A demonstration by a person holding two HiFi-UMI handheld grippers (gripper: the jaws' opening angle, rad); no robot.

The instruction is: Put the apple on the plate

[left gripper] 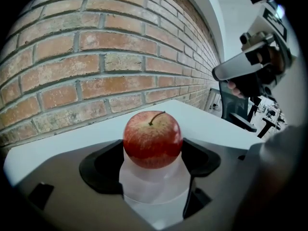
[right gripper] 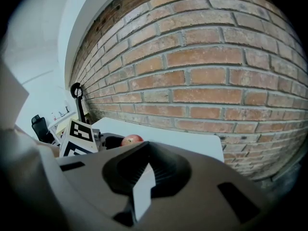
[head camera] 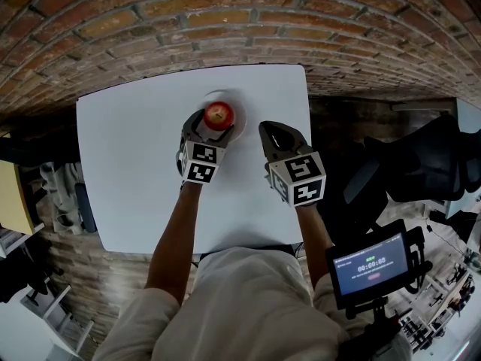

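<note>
Holding the apple between its two jaws, the left tool stands over the plate at the far side of the tabletop. The left gripper view shows the jaws pressed against both sides of the apple, stem up. Whether the apple's underside already touches the plate cannot be told. The right tool hangs just right of the plate, jaws drawn nearly together with nothing between them.

Progress: the carry appears complete, since the apple is above the plate's middle. Remaining, as judged: seat the apple, open the left jaws, and back the tool away.

Clearances: the plate lies near the tabletop's far edge, beside the brick wall, so forward room is short. Withdraw toward the person, where the tabletop is bare. The right tool sits near the right edge. The left half offers wide open room.
</note>
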